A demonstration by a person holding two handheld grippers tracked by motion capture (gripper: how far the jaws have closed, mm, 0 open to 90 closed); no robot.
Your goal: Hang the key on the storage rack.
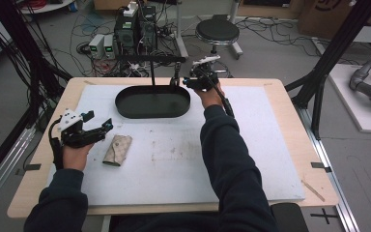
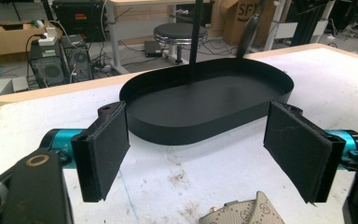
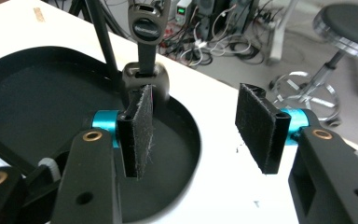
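My left gripper [image 1: 98, 124] wide open beside the patterned wallet [image 1: 117, 150] on the table [image 1: 270, 145], my right gripper [image 3: 193, 128] wide open at the black oval tray's [image 1: 125, 104] rim, by its upright dark handle [image 3: 144, 42]

You are working under even, soft overhead light; the white mat [image 1: 174, 159] is reading bright, the black tray [image 1: 152, 102] nearly detailless. Shadows are staying faint. The high view is looking slightly soft, and close jaws are blurring.
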